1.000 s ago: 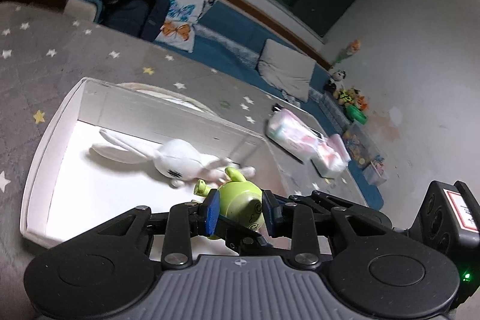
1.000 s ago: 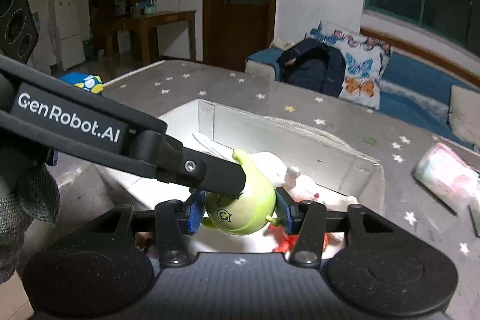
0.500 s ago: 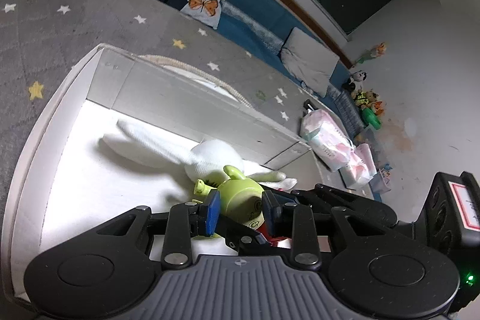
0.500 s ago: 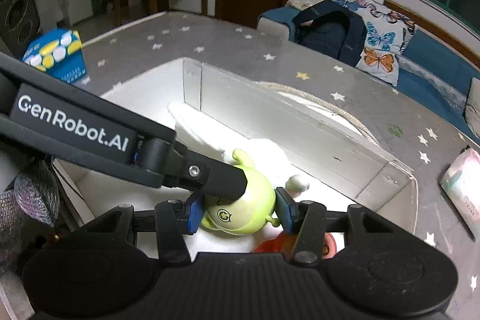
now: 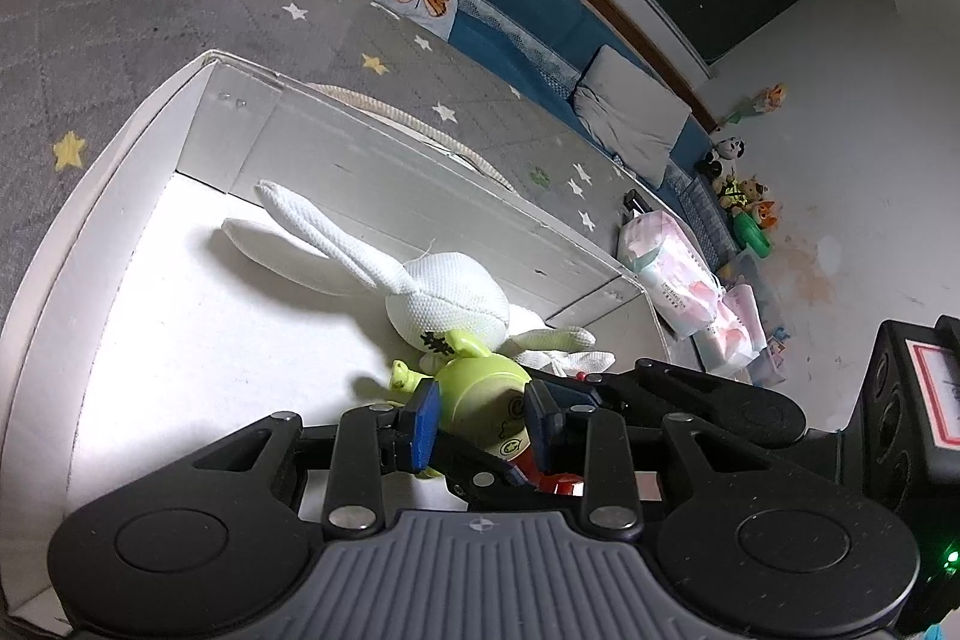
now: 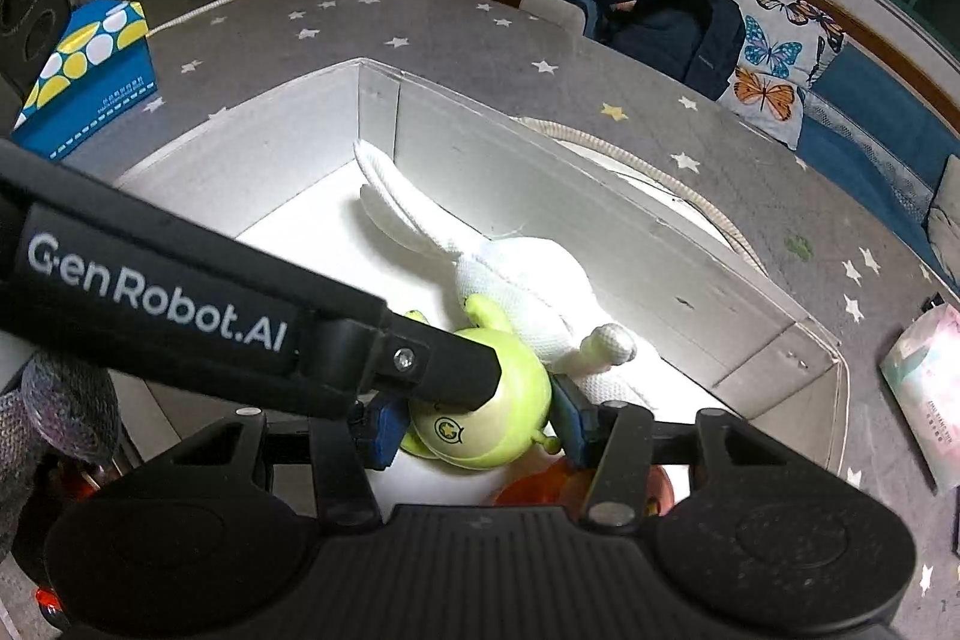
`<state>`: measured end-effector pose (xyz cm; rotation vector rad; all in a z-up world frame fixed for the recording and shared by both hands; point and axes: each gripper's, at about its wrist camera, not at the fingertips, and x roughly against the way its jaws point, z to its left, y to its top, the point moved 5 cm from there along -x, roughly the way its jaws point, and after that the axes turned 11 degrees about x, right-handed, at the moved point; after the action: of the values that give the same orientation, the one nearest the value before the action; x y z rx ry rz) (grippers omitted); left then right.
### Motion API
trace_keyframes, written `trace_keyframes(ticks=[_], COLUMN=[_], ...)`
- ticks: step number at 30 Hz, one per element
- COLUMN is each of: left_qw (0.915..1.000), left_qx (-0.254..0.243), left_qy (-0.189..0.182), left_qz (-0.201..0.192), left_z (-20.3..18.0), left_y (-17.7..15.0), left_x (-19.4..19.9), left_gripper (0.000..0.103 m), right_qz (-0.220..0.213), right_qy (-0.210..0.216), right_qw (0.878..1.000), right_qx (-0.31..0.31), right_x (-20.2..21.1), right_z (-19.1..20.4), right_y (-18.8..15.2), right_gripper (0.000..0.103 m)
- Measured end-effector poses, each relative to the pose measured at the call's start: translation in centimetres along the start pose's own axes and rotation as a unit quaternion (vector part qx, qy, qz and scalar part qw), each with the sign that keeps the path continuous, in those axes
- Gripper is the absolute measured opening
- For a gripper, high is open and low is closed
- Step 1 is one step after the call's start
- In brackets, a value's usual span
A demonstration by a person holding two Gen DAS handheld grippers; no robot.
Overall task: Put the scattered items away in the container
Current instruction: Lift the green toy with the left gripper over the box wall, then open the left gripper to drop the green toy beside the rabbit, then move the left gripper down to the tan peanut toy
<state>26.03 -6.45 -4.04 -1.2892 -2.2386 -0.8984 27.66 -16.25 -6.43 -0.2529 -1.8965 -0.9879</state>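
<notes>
Grey star-printed bedding (image 6: 456, 34) covers the bed that carries everything here, and on it sits the white box (image 5: 108, 196) that serves as the container. Inside the box lies a white knitted rabbit (image 5: 444, 292), already put away, with something red-orange (image 6: 540, 484) just beside it near the front wall; what that is cannot be told. The green alien toy (image 6: 486, 424) is low inside the box, touching the rabbit. Both claws meet at this toy: the right claw (image 6: 477, 424) has its blue pads against the toy's sides and appears to pinch it, and the left claw (image 5: 483, 421) likewise brackets and seems to grip it. The toy looks about ready to be let go, so this item is nearly done. Left outside, as far as can be seen, are the pink tissue packs (image 5: 666, 268) beyond the box's far end and a blue-and-yellow tissue box (image 6: 90, 76) on the other side.
</notes>
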Motion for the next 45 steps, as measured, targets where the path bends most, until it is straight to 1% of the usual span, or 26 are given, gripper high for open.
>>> trace_keyframes(ticks=[9,12,21,27,35,38,45], left_qw=[1.0,1.0,0.9998,0.9993,0.9975,0.9964,0.9947], left_qx=[0.001,0.002,-0.004,-0.012,-0.033,-0.041,-0.056], left_qy=[0.003,0.004,0.003,-0.002,-0.005,-0.009,-0.013], left_qz=[-0.005,-0.008,-0.02,-0.036,-0.062,-0.074,-0.085], left_z=[0.1,0.2,-0.3,-1.1,-2.3,-2.6,-3.0], left_y=[0.2,0.2,-0.3,-1.0,-3.0,-3.9,-6.4], left_x=[0.4,0.7,1.8,3.4,6.0,7.2,8.9], left_gripper=[0.033,0.033,0.033,0.033,0.033,0.033,0.033], right_qz=[-0.005,-0.012,-0.034,-0.064,-0.109,-0.127,-0.159], right_qy=[0.003,0.004,0.006,0.003,-0.005,-0.007,-0.012], right_qw=[1.0,1.0,0.999,0.996,0.991,0.988,0.982], right_qx=[-0.01,-0.014,-0.037,-0.058,-0.078,-0.084,-0.098], right_x=[0.2,0.5,1.9,4.2,8.0,9.7,12.8], right_z=[-0.2,-0.3,-0.5,-0.7,-0.1,0.5,1.9], right_y=[0.0,-0.1,-0.9,-1.5,-2.7,-3.4,-5.7], right_gripper=[0.053,0.057,0.057,0.057,0.057,0.057,0.058])
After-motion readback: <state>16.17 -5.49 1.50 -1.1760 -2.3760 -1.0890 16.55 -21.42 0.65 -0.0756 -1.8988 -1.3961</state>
